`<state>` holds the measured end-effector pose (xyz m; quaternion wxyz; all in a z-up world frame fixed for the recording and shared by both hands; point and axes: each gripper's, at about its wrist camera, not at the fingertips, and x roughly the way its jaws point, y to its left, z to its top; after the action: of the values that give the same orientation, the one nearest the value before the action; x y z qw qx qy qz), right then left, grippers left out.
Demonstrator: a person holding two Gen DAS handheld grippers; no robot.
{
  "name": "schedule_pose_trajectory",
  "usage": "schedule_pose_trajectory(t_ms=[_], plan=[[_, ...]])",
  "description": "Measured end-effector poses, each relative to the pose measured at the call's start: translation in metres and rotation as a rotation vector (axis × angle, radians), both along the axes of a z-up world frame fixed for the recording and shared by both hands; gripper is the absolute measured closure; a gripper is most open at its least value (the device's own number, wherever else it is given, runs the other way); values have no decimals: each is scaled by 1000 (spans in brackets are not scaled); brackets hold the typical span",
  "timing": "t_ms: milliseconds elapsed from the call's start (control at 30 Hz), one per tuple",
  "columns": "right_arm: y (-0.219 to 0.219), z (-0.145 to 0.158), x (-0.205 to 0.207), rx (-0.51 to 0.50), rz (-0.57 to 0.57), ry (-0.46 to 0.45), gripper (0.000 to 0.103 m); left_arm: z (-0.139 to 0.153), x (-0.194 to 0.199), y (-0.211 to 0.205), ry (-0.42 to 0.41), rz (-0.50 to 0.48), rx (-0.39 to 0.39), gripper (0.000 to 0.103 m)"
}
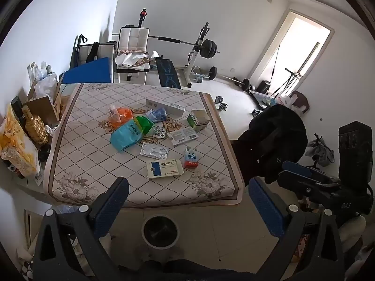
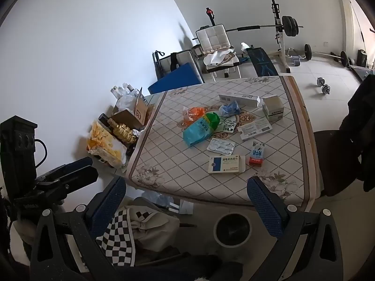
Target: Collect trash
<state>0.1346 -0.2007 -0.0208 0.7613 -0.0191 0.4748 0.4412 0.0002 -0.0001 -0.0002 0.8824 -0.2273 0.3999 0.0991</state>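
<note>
Looked like nothing was collected yet: the trash (bags (image 1: 127, 130), boxes (image 1: 164, 168), blister packs (image 1: 154, 151)) all sat mid-frame on the table (image 1: 77, 145), and the bin (image 1: 160, 231) at bottom center seemed empty as far as I could tell. Left gripper (image 1: 187, 201) and right gripper (image 2: 186, 201) both hung wide open, holding nothing, short of the table, so basically the whole job was left.

Beyond the tongs, "Doctor" can be made out on the long white carton (image 2: 239, 99) at the desk's far side. Chinese lettering on the other packets is too small to be read.
</note>
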Motion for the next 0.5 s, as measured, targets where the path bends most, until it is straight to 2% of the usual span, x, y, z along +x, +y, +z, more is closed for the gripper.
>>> schedule_pose_trajectory(t_ms=[500], plan=[[13,-10,-16,-9,-2,-7,0,2,-8,2,-12,-13,-9,0]])
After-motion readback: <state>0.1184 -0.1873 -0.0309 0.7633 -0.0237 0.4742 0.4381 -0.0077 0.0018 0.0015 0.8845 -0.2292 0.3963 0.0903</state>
